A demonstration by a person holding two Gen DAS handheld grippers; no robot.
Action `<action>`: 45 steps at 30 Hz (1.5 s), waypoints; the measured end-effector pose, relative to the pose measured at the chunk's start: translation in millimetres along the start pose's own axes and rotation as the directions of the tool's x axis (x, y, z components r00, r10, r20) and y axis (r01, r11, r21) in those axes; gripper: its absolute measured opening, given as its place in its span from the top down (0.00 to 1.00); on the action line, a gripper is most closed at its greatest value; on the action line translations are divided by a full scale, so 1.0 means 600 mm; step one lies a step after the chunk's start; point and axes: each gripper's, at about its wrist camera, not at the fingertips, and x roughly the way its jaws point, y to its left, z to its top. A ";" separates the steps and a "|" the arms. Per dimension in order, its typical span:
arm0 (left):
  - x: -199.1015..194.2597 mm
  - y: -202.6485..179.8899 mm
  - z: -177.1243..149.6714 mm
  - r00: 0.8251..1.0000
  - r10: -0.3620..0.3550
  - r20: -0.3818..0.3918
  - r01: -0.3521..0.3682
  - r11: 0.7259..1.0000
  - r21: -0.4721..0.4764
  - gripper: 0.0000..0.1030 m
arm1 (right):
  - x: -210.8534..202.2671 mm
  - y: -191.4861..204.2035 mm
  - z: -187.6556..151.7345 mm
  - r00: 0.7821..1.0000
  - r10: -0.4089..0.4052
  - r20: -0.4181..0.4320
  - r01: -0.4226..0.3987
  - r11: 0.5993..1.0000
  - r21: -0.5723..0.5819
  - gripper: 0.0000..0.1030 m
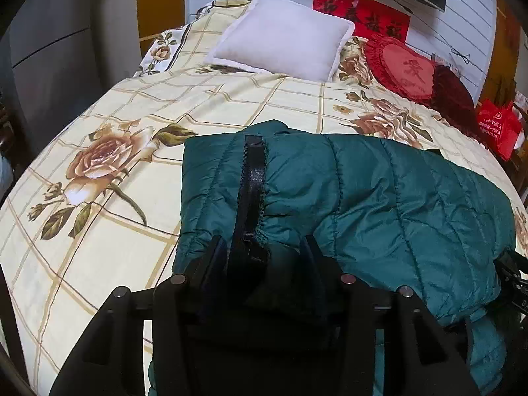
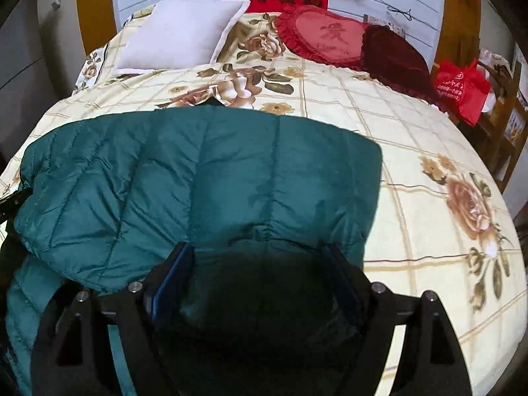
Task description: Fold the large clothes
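A teal quilted puffer jacket [image 1: 379,191] lies folded on the floral bedspread [image 1: 115,115], its black zipper strip [image 1: 252,181] facing up. My left gripper [image 1: 262,244] has its jaws wide apart around the jacket's near edge by the zipper, with fabric bunched between the fingers. The same jacket fills the right wrist view [image 2: 204,178]. My right gripper [image 2: 257,250] straddles its near right edge, with the jaws apart and padded fabric between them. The left gripper's black frame [image 2: 13,201] shows at the far left of that view.
A white pillow [image 1: 283,36], a red heart cushion [image 1: 406,66] and a dark red cushion [image 1: 452,89] lie at the head of the bed. A red bag [image 2: 462,89] hangs on a wooden stand at the right. A grey cabinet [image 1: 46,56] stands left.
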 end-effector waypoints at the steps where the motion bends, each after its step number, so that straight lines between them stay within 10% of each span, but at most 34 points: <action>1: 0.001 -0.001 -0.001 1.000 0.003 0.001 -0.003 1.000 0.003 0.37 | 0.004 0.002 0.002 1.000 -0.002 -0.006 0.002 1.000 -0.007 0.19; 25: -0.095 -0.004 -0.027 0.999 -0.026 0.038 0.024 0.999 0.035 0.36 | -0.121 -0.023 -0.052 0.998 0.031 0.053 -0.035 0.996 0.082 0.13; 45: -0.240 0.017 -0.186 1.000 -0.017 0.020 0.016 0.998 0.067 0.36 | -0.249 0.021 -0.196 0.991 0.131 0.038 -0.134 0.989 0.068 0.13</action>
